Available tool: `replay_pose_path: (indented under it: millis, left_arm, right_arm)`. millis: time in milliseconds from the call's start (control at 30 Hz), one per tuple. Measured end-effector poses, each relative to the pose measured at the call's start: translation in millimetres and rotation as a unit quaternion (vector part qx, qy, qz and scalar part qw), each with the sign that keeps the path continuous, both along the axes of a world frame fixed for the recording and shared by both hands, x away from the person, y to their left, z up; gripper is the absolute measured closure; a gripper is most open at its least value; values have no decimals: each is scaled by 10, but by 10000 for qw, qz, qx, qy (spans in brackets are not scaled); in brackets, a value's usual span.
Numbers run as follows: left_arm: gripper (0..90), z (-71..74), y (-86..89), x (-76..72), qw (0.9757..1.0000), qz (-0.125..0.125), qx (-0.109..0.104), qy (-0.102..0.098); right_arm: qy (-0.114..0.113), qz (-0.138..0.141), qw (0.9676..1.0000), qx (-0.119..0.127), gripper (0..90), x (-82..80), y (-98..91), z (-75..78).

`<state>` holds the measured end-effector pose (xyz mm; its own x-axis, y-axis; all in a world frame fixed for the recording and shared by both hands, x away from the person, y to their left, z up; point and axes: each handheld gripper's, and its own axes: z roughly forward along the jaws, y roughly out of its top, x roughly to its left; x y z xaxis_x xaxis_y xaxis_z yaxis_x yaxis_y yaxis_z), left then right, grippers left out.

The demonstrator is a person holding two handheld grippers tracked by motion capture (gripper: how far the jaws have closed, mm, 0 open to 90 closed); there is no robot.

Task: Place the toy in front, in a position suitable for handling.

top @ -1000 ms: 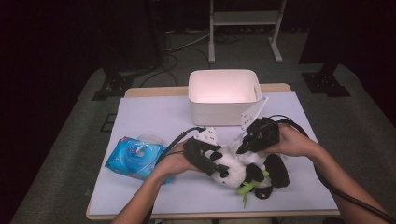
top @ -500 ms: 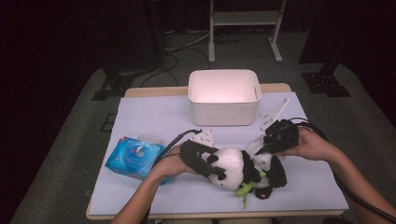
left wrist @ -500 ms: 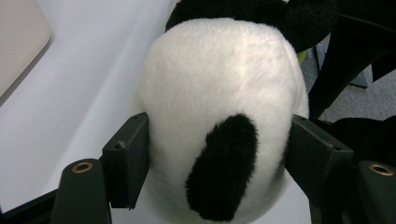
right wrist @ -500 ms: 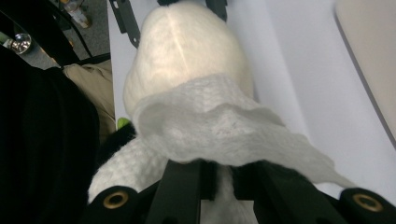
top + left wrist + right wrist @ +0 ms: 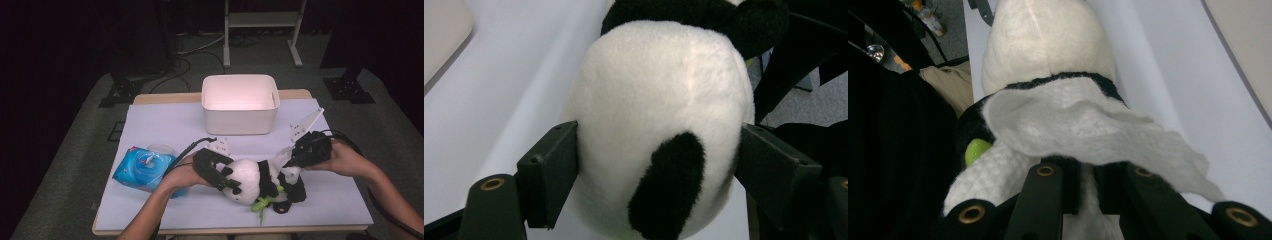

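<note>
While the stuffed panda (image 5: pixel 255 180) lies on its side on the white desk (image 5: pixel 165 120) in front of the white bin (image 5: pixel 240 112), I hold it at both ends. My left gripper (image 5: pixel 659 165) straddles the white head; its fingers (image 5: pixel 549 175) have just been spreading and now rest lightly at the plush flanks rather than squeezing. My right gripper (image 5: pixel 1088 195) has its fingers together, clamped on a white wipe (image 5: pixel 1098 130) draped over the panda's body. The toy looks light, soft and squashy; the fur will give and slide under a pinch. Best hold, I judge: the round head or torso, gripped deep. The thin wipe is limp and may slip free. A blue wipes pack (image 5: pixel 145 167) sits to the left.
</note>
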<state>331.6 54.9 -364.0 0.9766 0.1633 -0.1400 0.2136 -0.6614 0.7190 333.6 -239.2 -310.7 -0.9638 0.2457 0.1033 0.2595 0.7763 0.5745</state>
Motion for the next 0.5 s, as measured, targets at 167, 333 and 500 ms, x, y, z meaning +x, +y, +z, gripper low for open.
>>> replay_pose_path:
  millis: [167,333,500]
  left_arm:
    - [148,22,-43,16,9999,56,-2,147]
    - [126,57,-120,42,9997,36,42,226]
    - [102,38,-211,54,9995,22,128,295]
  right_arm:
    - [-8,77,10000,-12,824,-18,43,-13]
    - [-9,156,9999,-71,824,-41,112,-19]
    - [-26,229,9997,-73,825,-54,152,-30]
